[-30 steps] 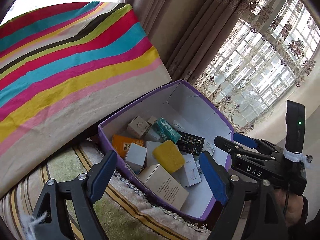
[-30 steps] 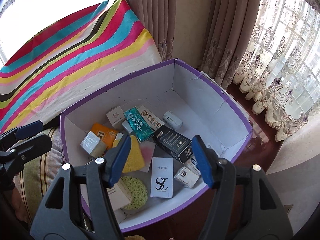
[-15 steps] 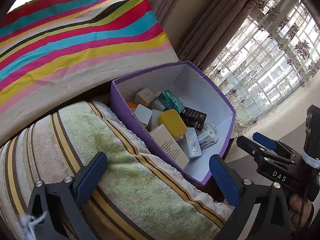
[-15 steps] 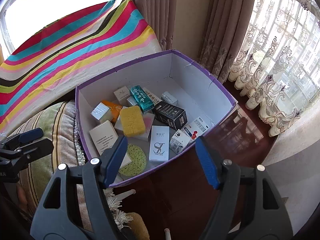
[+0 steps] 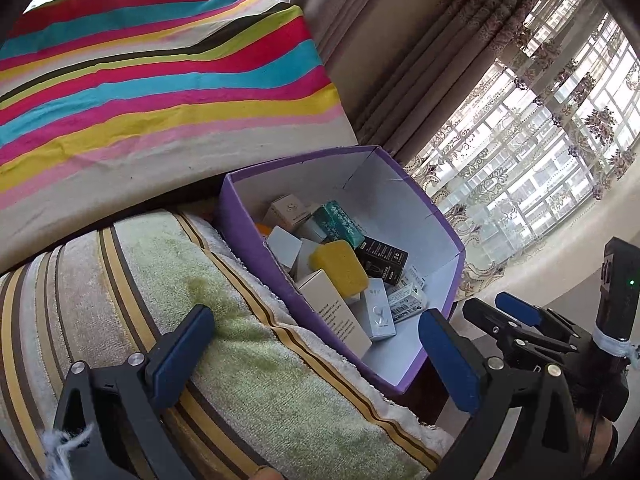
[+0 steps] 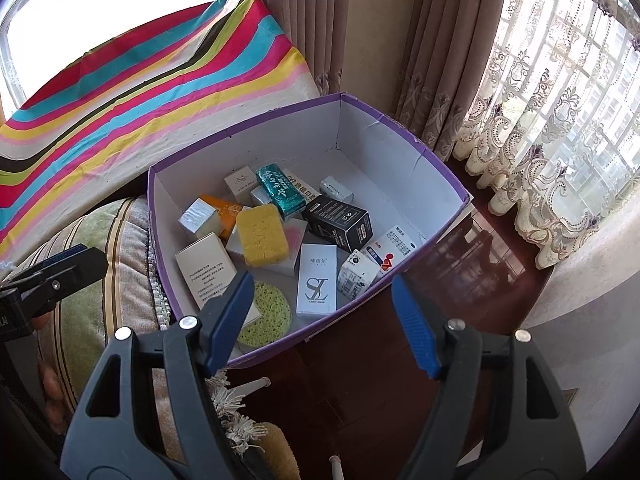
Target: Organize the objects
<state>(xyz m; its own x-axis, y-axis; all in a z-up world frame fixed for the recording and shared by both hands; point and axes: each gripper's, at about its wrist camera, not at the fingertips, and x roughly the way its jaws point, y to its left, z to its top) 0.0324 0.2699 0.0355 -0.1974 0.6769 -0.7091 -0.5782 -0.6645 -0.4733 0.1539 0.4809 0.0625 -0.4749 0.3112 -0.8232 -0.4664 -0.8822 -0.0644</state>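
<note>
Round green sponge [image 6: 266, 314] in purple box [image 6: 400, 136], right view only, hidden in left view

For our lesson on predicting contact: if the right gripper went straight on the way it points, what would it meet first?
Probably the purple box's near rim, or the white SL carton just inside; depth is unclear. The right gripper is empty.

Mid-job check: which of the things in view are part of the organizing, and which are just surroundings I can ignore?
Part of the job:
- purple box
- yellow sponge
- round green sponge
- black carton
- white SL carton
- teal packet

Just lying about:
- striped cloth
- green striped towel
- curtains
</note>
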